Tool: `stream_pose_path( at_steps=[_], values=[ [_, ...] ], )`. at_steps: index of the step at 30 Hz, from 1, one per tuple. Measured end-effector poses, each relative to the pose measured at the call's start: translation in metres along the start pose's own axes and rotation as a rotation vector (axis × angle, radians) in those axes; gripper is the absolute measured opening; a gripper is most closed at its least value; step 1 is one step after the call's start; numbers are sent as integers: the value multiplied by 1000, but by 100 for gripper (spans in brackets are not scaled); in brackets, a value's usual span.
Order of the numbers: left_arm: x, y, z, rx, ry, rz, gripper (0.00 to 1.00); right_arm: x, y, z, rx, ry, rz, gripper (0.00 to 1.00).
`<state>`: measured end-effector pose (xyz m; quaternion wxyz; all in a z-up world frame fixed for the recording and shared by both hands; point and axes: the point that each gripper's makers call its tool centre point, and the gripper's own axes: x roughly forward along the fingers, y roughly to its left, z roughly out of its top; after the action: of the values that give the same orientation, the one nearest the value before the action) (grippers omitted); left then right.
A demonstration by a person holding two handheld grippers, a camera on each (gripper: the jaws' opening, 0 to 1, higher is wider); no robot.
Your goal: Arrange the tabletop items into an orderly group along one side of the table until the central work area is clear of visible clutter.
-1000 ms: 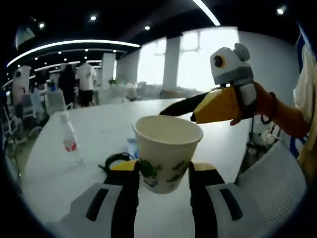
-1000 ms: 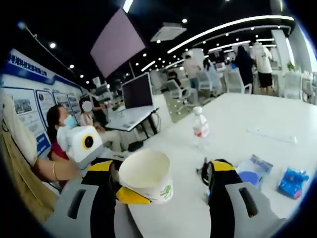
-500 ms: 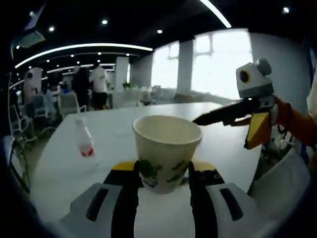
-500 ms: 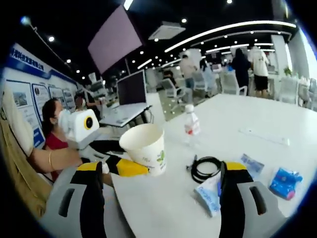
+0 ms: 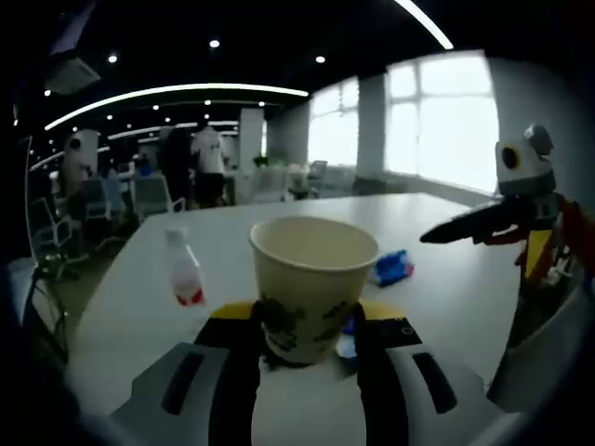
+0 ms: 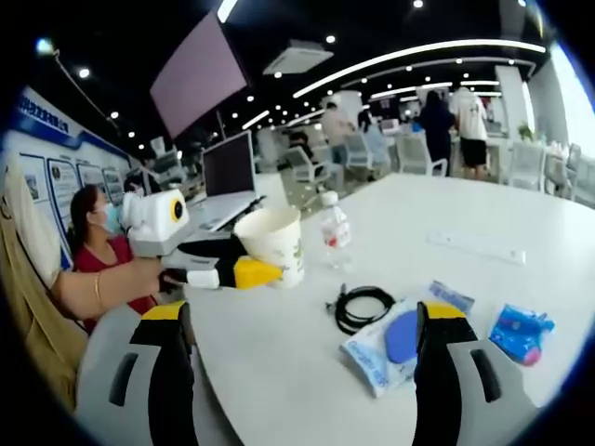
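cup: your left gripper (image 5: 302, 339) grips the paper cup (image 5: 311, 279), upright, above the table (image 6: 558, 242) edge.
risk: squeeze harder and you'll likely crush it; tilt and it may slip.
right gripper (image 6: 302, 339): jaws wide apart, holding nothing.
clutter: cable (image 6: 361, 305), blue packets (image 6: 390, 346), bottle (image 6: 333, 228) centre table.

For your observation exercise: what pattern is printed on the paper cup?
Green leafy print on the cream paper cup, clearest in the left gripper view.
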<state>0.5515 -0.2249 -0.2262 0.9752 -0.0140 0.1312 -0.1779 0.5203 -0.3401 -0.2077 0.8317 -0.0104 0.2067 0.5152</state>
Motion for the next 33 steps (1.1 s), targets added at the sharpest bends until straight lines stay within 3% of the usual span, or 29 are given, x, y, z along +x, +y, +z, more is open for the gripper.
stream_pose_path(
  at_steps=[9, 12, 21, 33],
  values=[
    [25, 11, 0, -25, -4, 2, 37, -1, -16, -19, 63, 16, -26, 99],
    [34, 17, -2, -4, 9, 20, 37, 0, -22, -25, 65, 30, -40, 99],
    [67, 33, -5, -39, 12, 22, 37, 6, -42, -39, 85, 51, -66, 99],
    [103, 56, -19, -44, 27, 54, 37, 15, -65, -60, 104, 106, -89, 98]
  ],
)
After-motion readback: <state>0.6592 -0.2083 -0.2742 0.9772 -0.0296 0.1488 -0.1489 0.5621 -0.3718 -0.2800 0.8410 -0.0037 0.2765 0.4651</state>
